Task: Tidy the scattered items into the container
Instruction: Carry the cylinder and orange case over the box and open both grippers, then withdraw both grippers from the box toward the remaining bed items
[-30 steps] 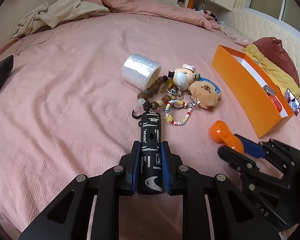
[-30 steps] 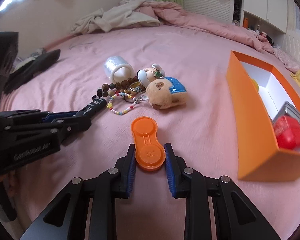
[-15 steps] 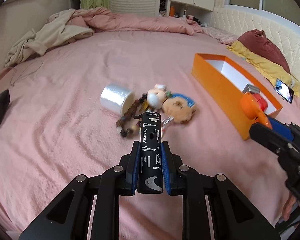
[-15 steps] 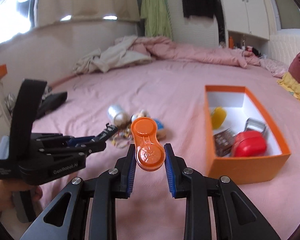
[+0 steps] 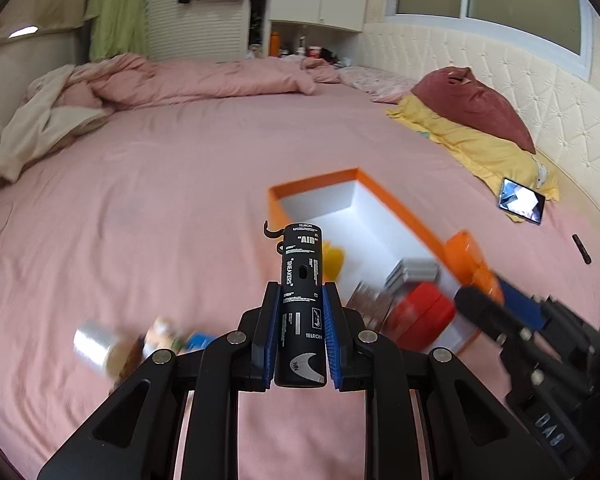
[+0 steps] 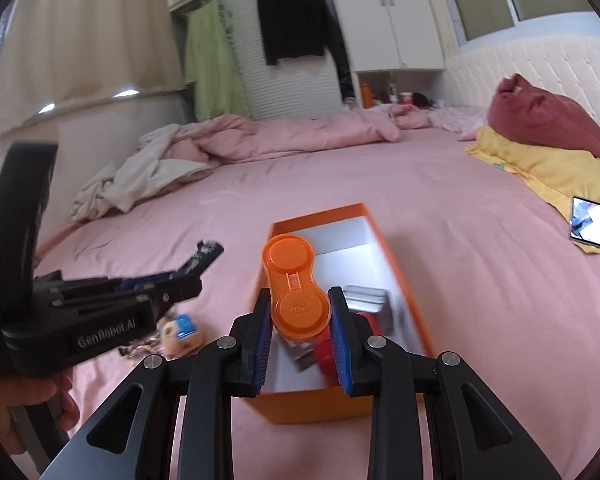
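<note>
My left gripper (image 5: pixel 299 312) is shut on a black cylinder with white lettering (image 5: pixel 302 280), held in the air in front of the orange box (image 5: pixel 316 185). My right gripper (image 6: pixel 299 320) is shut on an orange contact lens case (image 6: pixel 294 288), held over the near end of the orange box (image 6: pixel 396 264). Inside the box lie a red case (image 5: pixel 420 316), a grey tin (image 6: pixel 366 298) and a yellow piece (image 5: pixel 332 262). On the pink bed, low at the left, remain a clear tape roll (image 5: pixel 92 344) and a plush keychain (image 6: pixel 180 330), both blurred.
A phone (image 5: pixel 522 206) lies lit beside a yellow pillow (image 5: pixel 472 148) and a dark red cushion (image 5: pixel 472 104) at the right. A crumpled pink duvet (image 5: pixel 204 80) and beige cloth (image 5: pixel 32 128) lie at the bed's far side. A small black stick (image 5: pixel 581 249) rests at the right edge.
Both grippers rose from the bed and swung right toward the orange box, each keeping its item. The tape roll and plush toys slid to the lower left of the views.
</note>
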The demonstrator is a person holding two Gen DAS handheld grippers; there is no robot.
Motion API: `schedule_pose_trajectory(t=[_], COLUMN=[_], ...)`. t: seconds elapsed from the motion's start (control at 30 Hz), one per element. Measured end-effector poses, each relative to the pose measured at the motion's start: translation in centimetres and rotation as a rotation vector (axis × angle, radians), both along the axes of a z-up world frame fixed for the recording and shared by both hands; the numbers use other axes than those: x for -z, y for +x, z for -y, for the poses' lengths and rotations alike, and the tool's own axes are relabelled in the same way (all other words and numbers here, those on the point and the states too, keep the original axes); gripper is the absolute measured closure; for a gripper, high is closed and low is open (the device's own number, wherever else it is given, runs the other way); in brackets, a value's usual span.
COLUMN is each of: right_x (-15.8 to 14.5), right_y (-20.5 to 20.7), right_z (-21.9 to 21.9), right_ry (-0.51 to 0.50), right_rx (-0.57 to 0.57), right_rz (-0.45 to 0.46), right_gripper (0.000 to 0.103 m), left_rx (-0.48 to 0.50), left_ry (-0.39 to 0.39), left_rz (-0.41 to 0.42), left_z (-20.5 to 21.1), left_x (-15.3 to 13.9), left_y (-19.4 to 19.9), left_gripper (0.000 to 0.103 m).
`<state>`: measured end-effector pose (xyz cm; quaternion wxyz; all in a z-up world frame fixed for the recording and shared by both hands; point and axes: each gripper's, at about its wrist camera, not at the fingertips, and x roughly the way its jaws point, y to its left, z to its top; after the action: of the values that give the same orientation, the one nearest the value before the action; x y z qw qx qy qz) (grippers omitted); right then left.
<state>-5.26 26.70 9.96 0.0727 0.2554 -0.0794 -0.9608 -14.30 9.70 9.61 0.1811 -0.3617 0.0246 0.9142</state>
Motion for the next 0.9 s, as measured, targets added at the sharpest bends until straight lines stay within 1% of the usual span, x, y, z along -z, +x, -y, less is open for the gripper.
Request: schedule_pose_trajectory(t=[0.17, 0.27, 0.3, 0.33, 0.37, 0.4, 0.47, 0.53, 0.67, 0.8, 0.9], right_x=[0.1, 0.6, 0.9, 1.1, 1.3, 1.4, 1.4, 1.2, 0.9, 1.0, 1.2], right_y=[-0.9, -1.2, -1.3, -1.5, -1.5, -1.4, -1.0, -1.0, -0.8, -0.3, 0.1], right_z=[-1.3, -1.7, -1.7, -1.8, -2.0, -2.1, -2.4, -2.5, -2.1, -1.0, 0.6], right_ry=[0.007, 0.002, -0.001, -0.005, -0.006, -0.010, -0.021, -0.023, -0.009, -0.006, 0.000], right_rx=[0.025, 0.044, 0.054, 0.065, 0.073, 0.079, 0.092, 0.092, 0.079, 0.049, 0.004], right_rz=[0.014, 0.022, 0.027, 0.031, 0.034, 0.031, 0.017, 0.008, 0.000, 0.004, 0.013], right_gripper=[0.077, 0.077, 0.076, 0.073, 0.062, 0.052, 0.046, 0.046, 0.046, 0.046, 0.046], left_rx=[0.047, 0.046, 0.038, 0.026, 0.017, 0.014, 0.018, 0.015, -0.001, -0.013, -0.036], left_ry=[-0.011, -0.011, -0.008, -0.018, -0.031, -0.041, -0.049, -0.056, -0.043, -0.035, -0.020], left_rz=[-0.012, 0.025, 0.039, 0.057, 0.067, 0.065, 0.066, 0.073, 0.090, 0.085, 0.081], left_z=[-3.6, -4.6, -4.8, -4.9, -4.9, -4.9, -4.5, -4.0, -2.7, -1.1, 1.0], left_x=[-1.5, -1.0, -0.8, -0.4, -0.1, 0.2, 0.8, 1.2, 1.6, 1.4, 1.4], left_y=[-2.7, -3.8, -4.0, -4.2, -4.2, -4.1, -3.7, -3.5, -3.2, -2.6, -1.7], left_gripper=[0.082, 0.080, 0.074, 0.062, 0.058, 0.056, 0.056, 0.056, 0.056, 0.056, 0.056])
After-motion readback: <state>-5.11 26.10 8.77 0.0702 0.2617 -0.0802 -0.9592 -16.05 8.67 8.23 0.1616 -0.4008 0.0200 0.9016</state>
